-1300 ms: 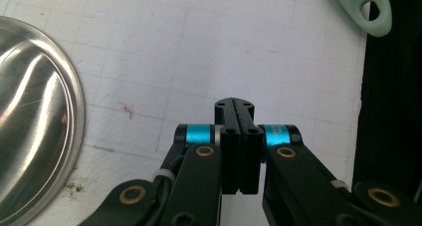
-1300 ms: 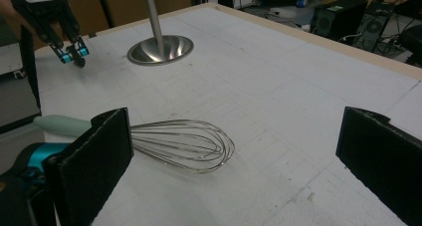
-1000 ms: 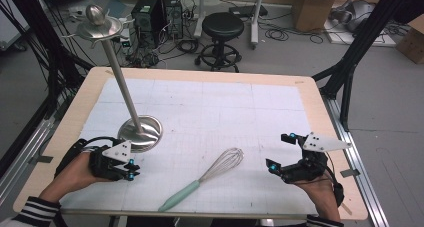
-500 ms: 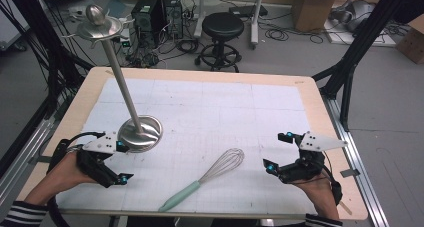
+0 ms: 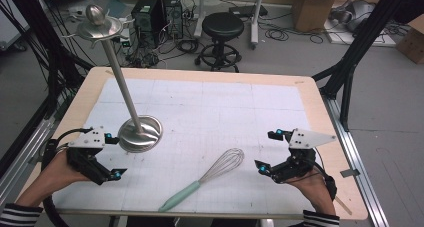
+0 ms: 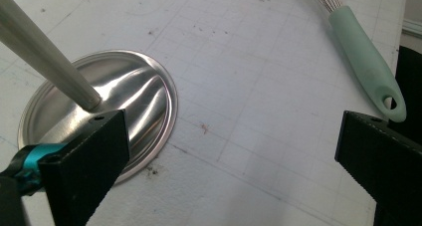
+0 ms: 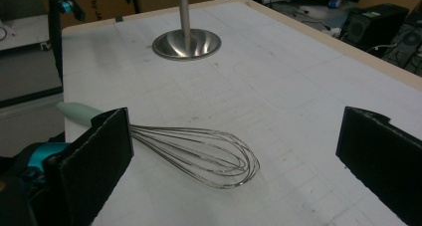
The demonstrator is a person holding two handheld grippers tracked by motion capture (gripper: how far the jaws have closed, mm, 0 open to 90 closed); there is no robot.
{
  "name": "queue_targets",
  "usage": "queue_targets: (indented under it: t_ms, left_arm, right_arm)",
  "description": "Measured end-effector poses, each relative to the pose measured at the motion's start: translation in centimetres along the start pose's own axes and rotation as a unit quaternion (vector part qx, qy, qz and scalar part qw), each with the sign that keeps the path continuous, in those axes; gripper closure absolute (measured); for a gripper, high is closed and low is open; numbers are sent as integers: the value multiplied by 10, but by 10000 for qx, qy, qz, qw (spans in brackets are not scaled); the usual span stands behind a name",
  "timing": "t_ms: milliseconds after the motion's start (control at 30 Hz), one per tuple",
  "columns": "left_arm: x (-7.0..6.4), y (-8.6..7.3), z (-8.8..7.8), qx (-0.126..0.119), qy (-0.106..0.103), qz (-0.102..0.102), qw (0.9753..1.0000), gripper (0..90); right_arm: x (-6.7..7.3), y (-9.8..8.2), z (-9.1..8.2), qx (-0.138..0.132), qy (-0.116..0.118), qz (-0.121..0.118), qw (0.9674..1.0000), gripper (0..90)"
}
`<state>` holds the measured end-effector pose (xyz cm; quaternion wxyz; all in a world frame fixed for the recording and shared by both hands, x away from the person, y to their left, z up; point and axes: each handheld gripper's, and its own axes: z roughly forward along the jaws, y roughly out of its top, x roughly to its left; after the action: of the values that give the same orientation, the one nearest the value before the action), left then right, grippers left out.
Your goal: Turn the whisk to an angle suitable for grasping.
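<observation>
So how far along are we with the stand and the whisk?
Looks done: the metal stand is upright on the mat, and the left tool has just been opening, with nothing between its jaws. In hand: nothing; the right tool is open beside the whisk, not touching it. Left: the whisk lies flat on the table, so picking it up probably comes next.

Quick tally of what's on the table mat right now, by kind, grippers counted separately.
Metal stand: 1
Whisk: 1
Grippers: 2, the left gripper and the right gripper, both open and holding nothing
Total: 4
</observation>
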<state>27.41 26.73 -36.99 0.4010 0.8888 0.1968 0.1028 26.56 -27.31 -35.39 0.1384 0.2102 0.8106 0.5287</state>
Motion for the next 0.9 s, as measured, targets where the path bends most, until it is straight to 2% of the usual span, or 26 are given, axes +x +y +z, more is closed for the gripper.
queue_targets:
  t_ms: [100,267,333,400,433,533,567,667,767,800,833,867,900]
  left_arm:
    - [0,0,-1,-38,12,4,10000,17]
    - [0,-1,-4,-169,43,-25,9998,17]
    - [0,-3,-5,-219,45,-24,9997,17]
    - [1,-4,-6,-274,59,-42,9996,17]
    - [1,-4,-7,-290,64,-54,9995,17]
    - [0,-5,-7,-325,33,-46,9995,17]
    - [0,-5,-7,-335,40,-42,9994,17]
    - [0,-5,-7,-367,35,-34,9993,17]
    - [0,-5,-5,-439,23,-57,9990,17]
    - [0,-5,-5,-439,23,-57,9990,17]
    - [0,-5,-5,-449,14,-72,9990,17]
    - [0,-5,-5,-449,14,-72,9990,17]
    - [0,-5,-3,-429,10,-62,9991,17]
  right_arm:
    - [1,4,4,61,50,-94,9999,5]
    - [6,19,17,223,302,-396,9985,5]
    - [7,20,19,246,329,-436,9982,5]
    - [8,25,26,370,463,-510,9969,5]
    - [9,28,33,489,629,-609,9950,5]
    - [10,31,39,595,734,-668,9933,5]
    - [10,35,47,664,873,-724,9913,5]
    - [11,38,52,754,970,-771,9894,5]
    - [16,47,65,966,1166,-908,9843,5]
    - [16,47,65,966,1166,-908,9843,5]
    - [19,51,71,1038,1318,-1018,9806,5]
    - [19,51,71,1038,1318,-1018,9806,5]
    - [22,54,77,1171,1402,-1088,9771,5]
